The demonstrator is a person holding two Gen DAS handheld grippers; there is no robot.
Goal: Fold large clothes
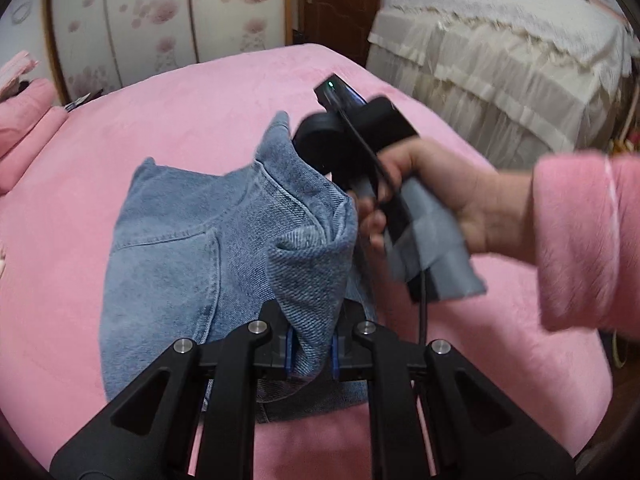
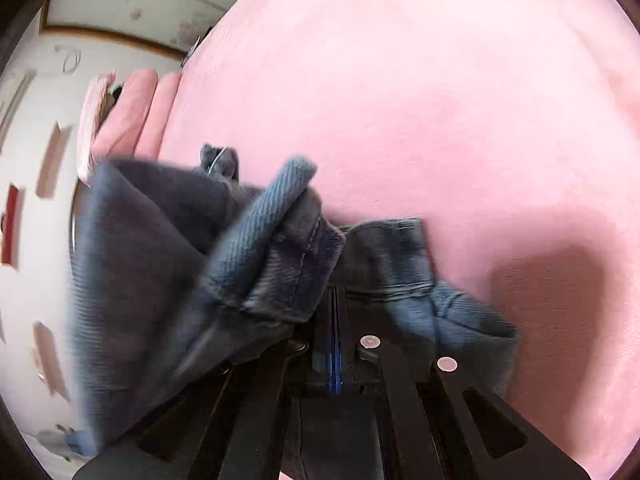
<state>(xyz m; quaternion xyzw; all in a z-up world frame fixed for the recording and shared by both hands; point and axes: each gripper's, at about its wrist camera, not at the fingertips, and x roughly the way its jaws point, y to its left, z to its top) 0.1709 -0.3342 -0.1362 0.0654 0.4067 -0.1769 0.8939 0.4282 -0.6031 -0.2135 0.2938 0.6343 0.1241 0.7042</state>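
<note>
- The denim garment (image 1: 172, 248) lies partly doubled over in the middle of the pink bed (image 1: 200, 92), one edge lifted off it.
- The left gripper (image 1: 313, 354) has its jaws closed on a bunched fold of denim at the garment's near edge.
- The right gripper (image 2: 334, 344) has its jaws pressed together on another denim edge; in the left wrist view the person's right hand (image 1: 436, 196) carries it above the garment's right side.
- Risk: the thick bunched fold could slip from either pair of jaws while the cloth is carried, leaving the fold crooked.
- Risk: with the two held edges so close, the layers may twist or crumple instead of lying flat.
- Hard to make out: the right wrist view is blurred, and cloth drapes over the left finger there.
- Hidden: the garment's near edge lies behind the left gripper, so its full shape and type cannot be told.
</note>
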